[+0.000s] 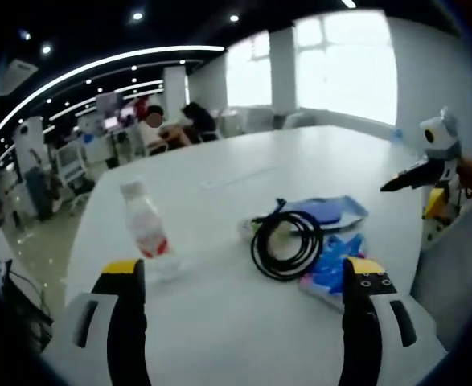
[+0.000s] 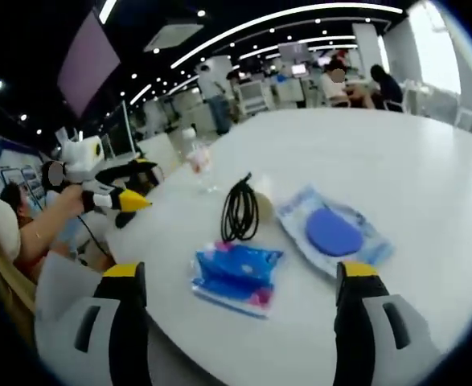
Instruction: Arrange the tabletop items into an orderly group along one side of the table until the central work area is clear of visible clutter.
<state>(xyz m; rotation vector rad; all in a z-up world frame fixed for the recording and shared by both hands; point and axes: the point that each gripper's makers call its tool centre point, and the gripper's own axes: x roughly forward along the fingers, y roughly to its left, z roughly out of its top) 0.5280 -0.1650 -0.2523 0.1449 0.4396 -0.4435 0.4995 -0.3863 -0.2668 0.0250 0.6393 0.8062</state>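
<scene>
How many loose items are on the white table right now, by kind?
Plastic bottle: 1
Coiled black cable: 1
Blue packets: 2, the bright blue packet and the clear packet with a blue round pad
Total: 4

A small pale thing lies under the cable; I cannot tell what it is.

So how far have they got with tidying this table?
Barely started, it seems. Nothing looks grouped along a side yet: the water bottle stands apart, while the coiled black cable, the blue packet and the bagged blue disc lie loosely together. Nothing is in hand: the left gripper and right gripper are both open and empty. All four items remain to be moved.
</scene>
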